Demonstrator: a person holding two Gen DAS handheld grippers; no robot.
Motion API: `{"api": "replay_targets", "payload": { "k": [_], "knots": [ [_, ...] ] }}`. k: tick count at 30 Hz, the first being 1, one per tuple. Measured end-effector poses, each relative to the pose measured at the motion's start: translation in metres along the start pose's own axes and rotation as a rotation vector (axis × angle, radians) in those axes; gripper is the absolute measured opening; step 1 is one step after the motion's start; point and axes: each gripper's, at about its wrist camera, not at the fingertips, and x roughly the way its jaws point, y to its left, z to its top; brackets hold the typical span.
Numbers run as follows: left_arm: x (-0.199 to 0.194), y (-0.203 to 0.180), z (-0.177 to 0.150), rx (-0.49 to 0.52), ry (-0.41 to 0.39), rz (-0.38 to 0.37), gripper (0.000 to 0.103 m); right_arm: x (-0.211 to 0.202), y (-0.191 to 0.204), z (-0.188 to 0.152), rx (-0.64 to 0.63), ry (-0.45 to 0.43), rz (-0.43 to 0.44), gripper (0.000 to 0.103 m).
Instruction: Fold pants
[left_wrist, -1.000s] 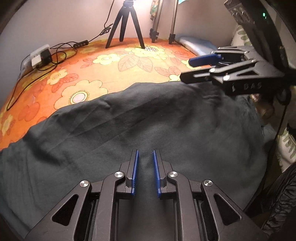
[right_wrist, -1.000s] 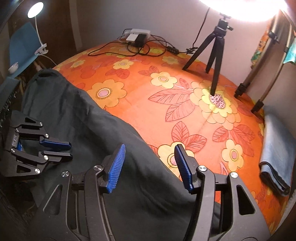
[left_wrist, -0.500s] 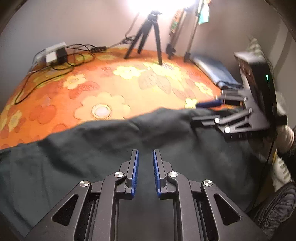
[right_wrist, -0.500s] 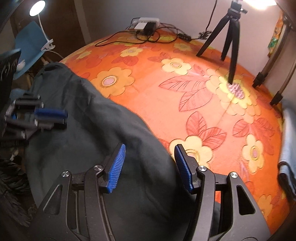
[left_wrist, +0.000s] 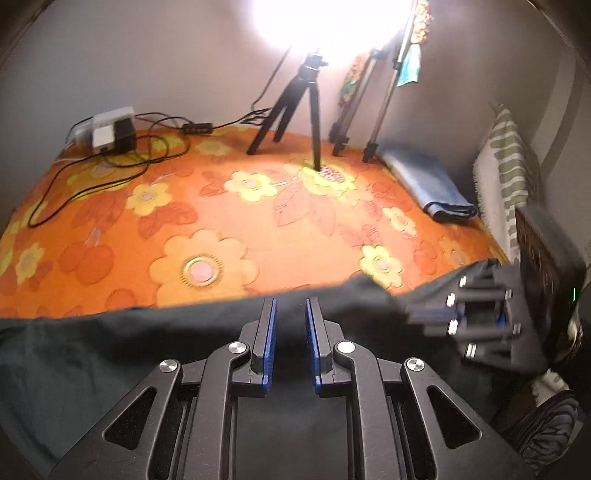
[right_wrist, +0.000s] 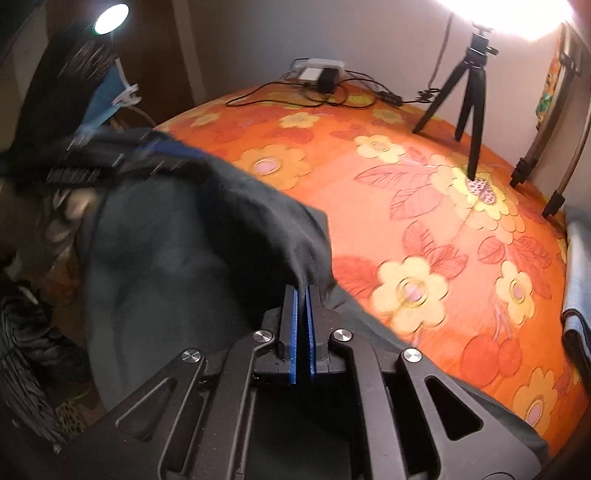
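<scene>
The dark pants (left_wrist: 110, 354) lie spread over the near edge of the orange flowered bed (left_wrist: 221, 221). My left gripper (left_wrist: 290, 306) hovers over the pants' far edge with a narrow gap between its blue pads, gripping nothing that I can see. My right gripper (right_wrist: 302, 295) is shut on a fold of the pants (right_wrist: 258, 221) and lifts the cloth into a ridge. The right gripper also shows blurred at the right of the left wrist view (left_wrist: 480, 325). The left gripper appears blurred at the far left of the right wrist view (right_wrist: 110, 155).
A black tripod (left_wrist: 299, 110) stands on the bed's far side, with light-stand legs (left_wrist: 369, 122) beside it. A power strip and cables (left_wrist: 110, 129) lie at the back left. A folded blue cloth (left_wrist: 428, 188) lies at the right edge, next to a striped pillow (left_wrist: 506, 166).
My right gripper has closed on the pants' edge and raised it. My left gripper has pulled back toward the pants' far edge, still slightly parted.
</scene>
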Motion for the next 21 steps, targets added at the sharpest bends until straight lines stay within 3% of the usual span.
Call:
{"api": "replay_targets", "payload": {
  "k": [7, 14, 17, 18, 21],
  "knots": [
    [0.022, -0.025, -0.012, 0.094, 0.079, -0.062, 0.014, 0.01, 0.022, -0.026, -0.04, 0.041, 0.017, 0.005],
    [0.026, -0.033, -0.039, 0.149, 0.171, -0.104, 0.014, -0.003, 0.02, -0.03, -0.026, 0.074, 0.079, 0.01],
    [0.021, -0.036, -0.049, 0.183, 0.185, -0.111, 0.014, -0.02, 0.01, -0.027, 0.024, 0.044, 0.114, 0.011],
    [0.02, -0.037, -0.052, 0.193, 0.189, -0.117, 0.014, -0.028, 0.002, -0.025, 0.058, 0.024, 0.121, 0.014],
    [0.02, -0.038, -0.06, 0.205, 0.207, -0.129, 0.014, -0.04, -0.012, -0.017, 0.097, -0.03, 0.078, 0.035]
  ]
}}
